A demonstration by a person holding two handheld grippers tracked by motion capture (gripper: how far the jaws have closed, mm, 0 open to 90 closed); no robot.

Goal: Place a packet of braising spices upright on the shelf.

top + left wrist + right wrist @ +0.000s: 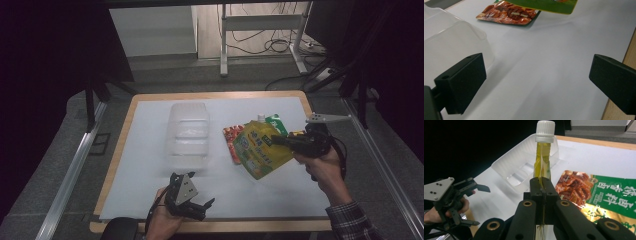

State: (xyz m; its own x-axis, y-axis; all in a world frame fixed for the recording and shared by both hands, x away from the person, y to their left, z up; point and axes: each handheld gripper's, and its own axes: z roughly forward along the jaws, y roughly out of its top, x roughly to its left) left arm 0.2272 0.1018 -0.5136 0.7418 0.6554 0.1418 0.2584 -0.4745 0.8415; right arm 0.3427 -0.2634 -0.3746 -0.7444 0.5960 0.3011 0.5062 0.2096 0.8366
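Note:
My right gripper [276,140] [541,183] is shut on the edge of a yellow spouted pouch [260,148] with a white cap [545,129]. It holds the pouch tilted above the white mat. A red and green food packet [231,141] [584,186] [509,13] lies flat on the mat, partly under the lifted pouch. My left gripper [206,209] [536,82] stands open near the table's front edge, with nothing between its jaws. A clear plastic tub [187,132] [454,37] [524,167] stands empty at the middle of the mat, just ahead of the left gripper.
The white mat [145,165] covers a wooden table [117,150] whose rim shows all round. Dark floor, metal rails and a desk frame with cables [260,35] lie beyond the table.

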